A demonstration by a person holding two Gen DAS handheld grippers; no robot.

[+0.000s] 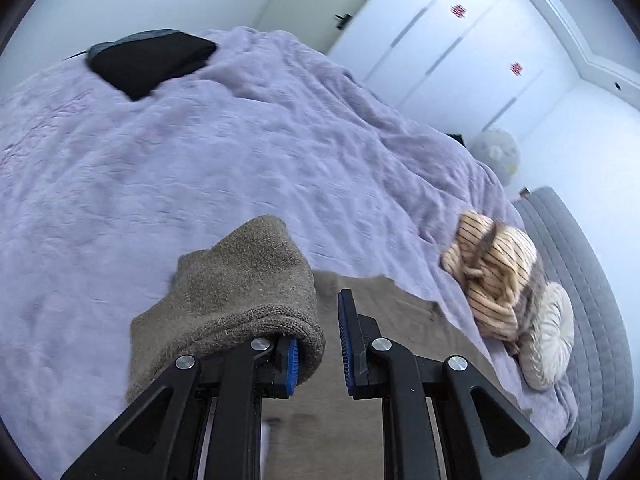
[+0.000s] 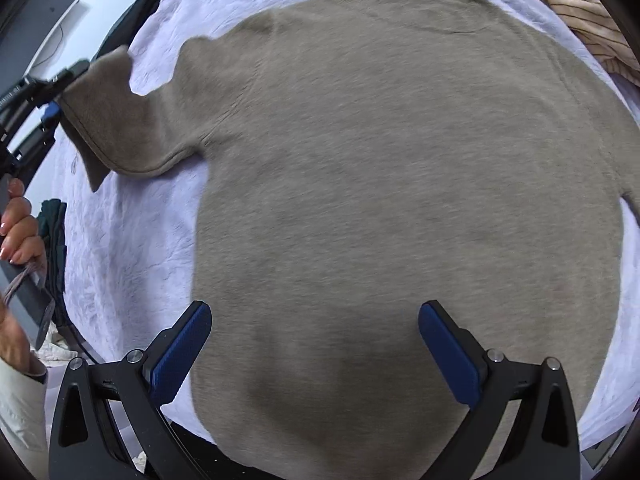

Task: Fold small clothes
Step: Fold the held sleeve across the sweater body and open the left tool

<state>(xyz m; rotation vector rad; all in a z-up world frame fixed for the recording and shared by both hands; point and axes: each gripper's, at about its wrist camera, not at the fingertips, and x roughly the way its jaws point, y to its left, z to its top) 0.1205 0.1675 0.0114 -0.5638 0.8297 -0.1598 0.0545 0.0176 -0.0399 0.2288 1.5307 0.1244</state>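
A taupe knit sweater lies flat on a lavender blanket. My right gripper hangs open just over its lower body, pointing steeply down, with nothing pinched between the pads. The sweater's left sleeve is lifted off the blanket toward my left gripper at the upper left. In the left wrist view the sleeve cuff wraps over the left finger of the left gripper. Its blue pads stand close together on the cuff's edge. The left fingertip is hidden under the cloth.
A cream striped garment lies bunched by the bed's right edge, next to a round pale cushion and a grey quilted panel. A black item sits at the far left. White wardrobe doors stand behind. A hand shows at the left.
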